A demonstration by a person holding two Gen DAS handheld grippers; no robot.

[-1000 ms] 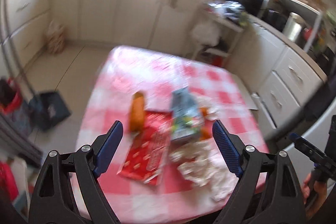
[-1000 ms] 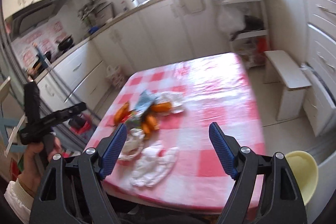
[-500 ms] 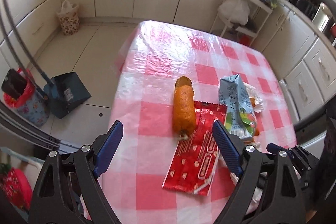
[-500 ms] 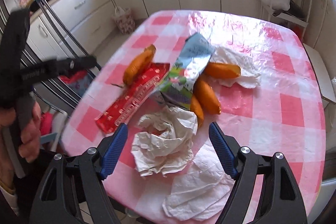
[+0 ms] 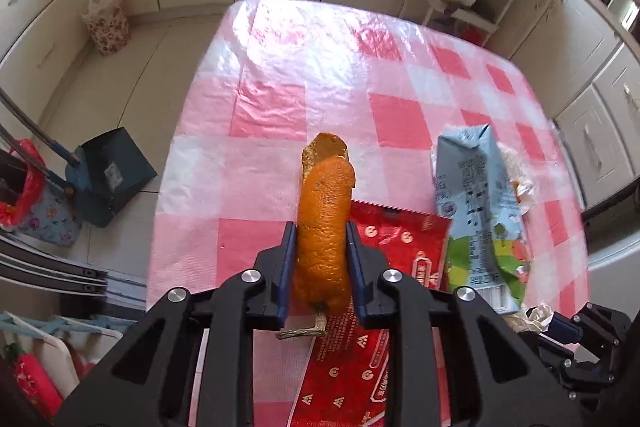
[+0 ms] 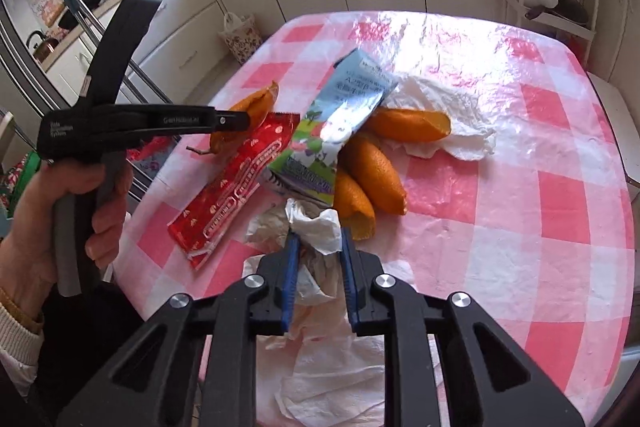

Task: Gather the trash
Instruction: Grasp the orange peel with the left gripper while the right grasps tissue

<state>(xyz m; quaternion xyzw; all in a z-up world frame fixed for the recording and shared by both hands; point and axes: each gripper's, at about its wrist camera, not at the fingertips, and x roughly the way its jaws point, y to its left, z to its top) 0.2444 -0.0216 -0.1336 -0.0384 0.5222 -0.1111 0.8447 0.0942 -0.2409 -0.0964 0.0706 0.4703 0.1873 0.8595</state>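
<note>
A: How far along is the clearing-up, would you say?

B: Hardly begun, by my judgement. The tabletop with its pink-and-white checked plastic cover [image 6: 520, 211] still carries every bit of rubbish I can see. Nothing has gone into any bin in view.

A: Take me through it, biggest first.

B: The flat white paper napkin [image 6: 328, 383] lies at the near edge. The pale blue drink carton [image 6: 340, 115] lies on its side in the middle, and the shiny red snack wrapper [image 6: 236, 183] lies beside it. Three curled orange peels [image 6: 376, 171] lie against the carton, one of them on another white tissue.

A: And the tools?

B: Both have just been closing. The left tool [image 5: 321, 255] has its jaws pressed on a long curled strip of orange peel [image 5: 324, 211], which still rests half over the wrapper. The right tool [image 6: 317, 267] is pinched on a crumpled white tissue [image 6: 316, 231] near the front edge of the tabletop.

A: So what remains?

B: Lifting those two away, then the carton, wrapper, napkin and other peels. A red-lined bin shows at the left edge, beside a dark blue dustpan [image 5: 108, 175] on the floor.
</note>
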